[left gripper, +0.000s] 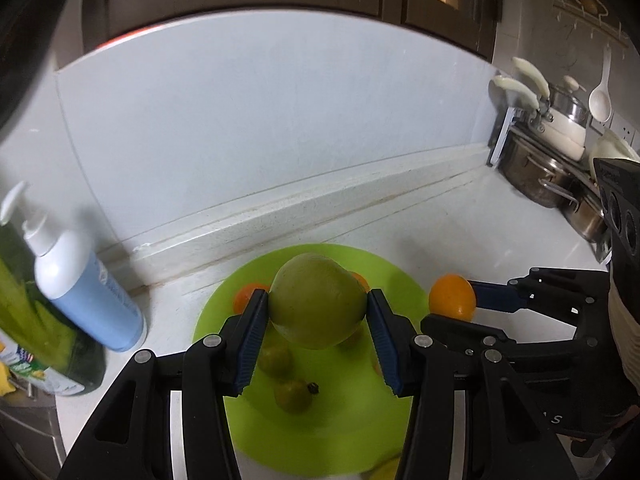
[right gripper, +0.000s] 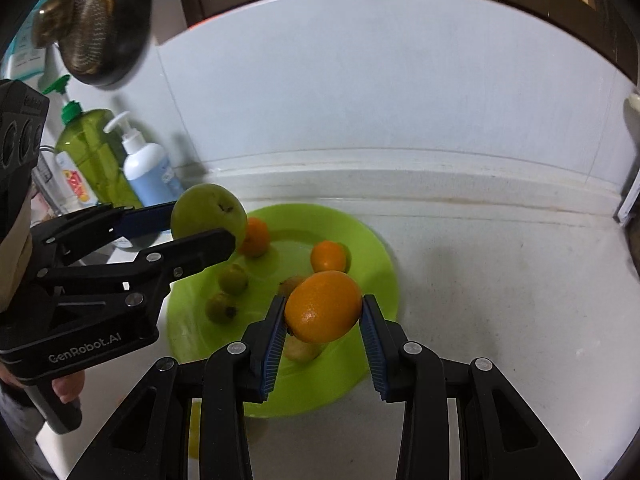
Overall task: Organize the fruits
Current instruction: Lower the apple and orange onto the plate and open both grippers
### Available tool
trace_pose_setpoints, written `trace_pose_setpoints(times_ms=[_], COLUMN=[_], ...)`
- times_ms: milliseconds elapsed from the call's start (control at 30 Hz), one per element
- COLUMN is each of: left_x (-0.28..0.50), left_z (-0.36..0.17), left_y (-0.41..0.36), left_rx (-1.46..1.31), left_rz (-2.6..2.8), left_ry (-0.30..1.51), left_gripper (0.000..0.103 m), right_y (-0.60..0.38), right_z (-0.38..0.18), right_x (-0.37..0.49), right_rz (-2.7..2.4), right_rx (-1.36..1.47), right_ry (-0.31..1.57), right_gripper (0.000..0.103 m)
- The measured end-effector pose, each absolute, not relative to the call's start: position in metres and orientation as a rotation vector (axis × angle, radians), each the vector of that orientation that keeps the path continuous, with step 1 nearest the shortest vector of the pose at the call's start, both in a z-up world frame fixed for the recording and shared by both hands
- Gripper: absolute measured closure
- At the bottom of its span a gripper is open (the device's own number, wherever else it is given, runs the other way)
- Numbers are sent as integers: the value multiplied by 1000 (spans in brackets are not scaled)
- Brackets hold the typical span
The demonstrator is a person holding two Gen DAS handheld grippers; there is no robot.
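Both grippers loaded, fruit held over the green plate

Left gripper (left gripper: 318,312) is clenched on the big green fruit (left gripper: 318,300), its dark blossom end turned toward 3 o'clock in the right wrist view; it looks near-round, no clear long axis. Right gripper (right gripper: 323,314) is clamped on the orange (right gripper: 323,306), long axis running 9 to 3 between the pads. Both hang above the plate (right gripper: 372,248), apart from the smaller oranges and green fruits lying on it. The plate sits on the white surface (right gripper: 500,320), dead ahead at 12 o'clock of each gripper; my read, lowering is next, and neither is clearly nearer
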State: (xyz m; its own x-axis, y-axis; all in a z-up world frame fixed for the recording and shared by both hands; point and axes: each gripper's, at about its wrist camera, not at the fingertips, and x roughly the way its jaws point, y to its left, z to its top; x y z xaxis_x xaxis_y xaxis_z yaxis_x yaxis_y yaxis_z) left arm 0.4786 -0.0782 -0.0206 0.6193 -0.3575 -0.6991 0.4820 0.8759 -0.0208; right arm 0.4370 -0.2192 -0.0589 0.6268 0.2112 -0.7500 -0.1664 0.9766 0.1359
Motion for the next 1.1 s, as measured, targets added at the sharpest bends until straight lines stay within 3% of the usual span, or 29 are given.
trace_pose_setpoints(times_ms=[533,1100], left_x=[509,508], left_z=[-54,-53], left_y=[-94,-86], left_rx=[217,209], left_rz=[-508,-491], left_ry=[834,835], left_gripper=[54,53], right_y=[-211,-209], right_z=[-91,-99], right_x=[466,472], right_rz=[218,225], right_rx=[69,69], right_ry=[940,952], right_gripper=[65,65])
